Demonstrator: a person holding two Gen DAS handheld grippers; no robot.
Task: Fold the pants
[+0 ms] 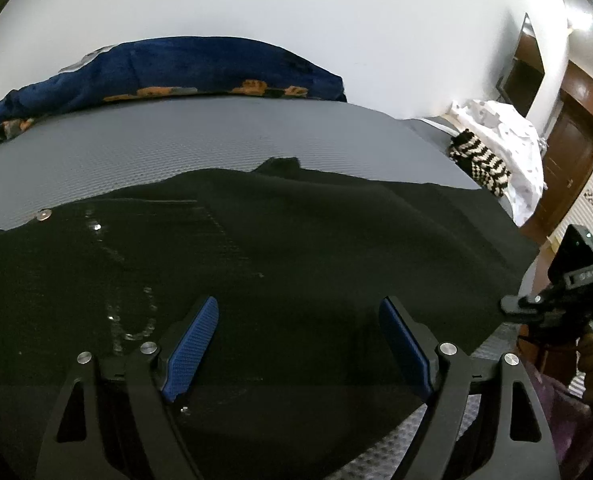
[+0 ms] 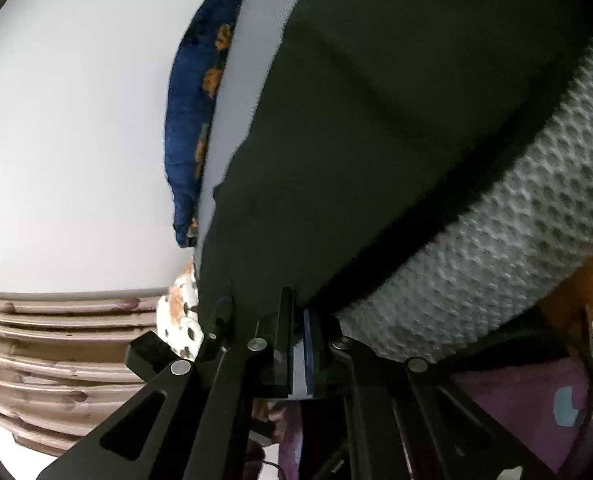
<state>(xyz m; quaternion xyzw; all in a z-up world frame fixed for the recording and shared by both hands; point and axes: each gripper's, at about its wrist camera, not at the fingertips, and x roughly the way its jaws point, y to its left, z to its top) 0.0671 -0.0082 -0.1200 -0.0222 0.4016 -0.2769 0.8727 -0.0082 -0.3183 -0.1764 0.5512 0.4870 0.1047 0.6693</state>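
The left gripper (image 1: 298, 344) hangs with its blue pads (image 1: 192, 348) spread wide, holding nothing, just above the black pants (image 1: 276, 248). The right gripper (image 2: 298, 344) has its jaws pressed together at the edge of the pants (image 2: 376, 120), apparently pinching the cloth. The pants lie spread on a grey mattress (image 1: 200, 140). Beyond them a blue blanket (image 1: 168, 68) rests against the white wall (image 1: 296, 8), with a striped cloth (image 1: 480, 160) off to one side.
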